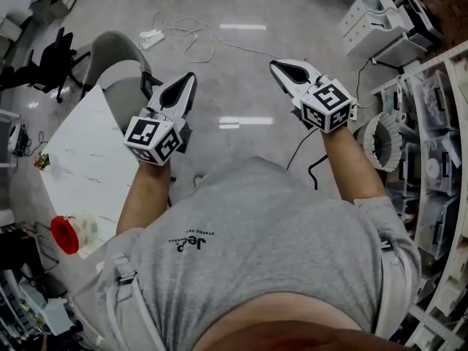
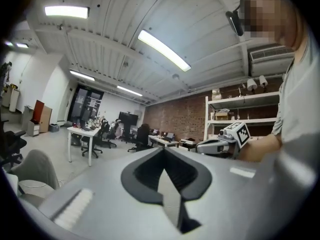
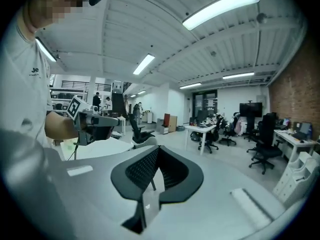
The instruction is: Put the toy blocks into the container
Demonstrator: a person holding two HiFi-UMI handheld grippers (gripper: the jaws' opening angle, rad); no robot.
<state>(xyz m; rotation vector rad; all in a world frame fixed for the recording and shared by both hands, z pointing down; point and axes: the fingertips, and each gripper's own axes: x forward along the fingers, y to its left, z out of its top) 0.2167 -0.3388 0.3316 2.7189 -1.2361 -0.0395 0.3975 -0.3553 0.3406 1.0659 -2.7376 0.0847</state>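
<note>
Head view has us looking down past a grey shirt (image 1: 278,240) at both grippers, held in the air over the floor (image 1: 241,93). We see the left gripper (image 1: 189,82) and the right gripper (image 1: 278,67) well apart, each empty. Left gripper view shows its 2 fingers (image 2: 145,170) closed together with nothing between them — right gripper view shows the same for its fingers (image 3: 142,170). At the left stands a white worktop (image 1: 80,152). A translucent container (image 1: 89,227) sits at its near corner, just beside a red round object (image 1: 64,234). Toy blocks we cannot pick out — only a small colourful cluster (image 1: 42,161) at the worktop's left edge.
</note>
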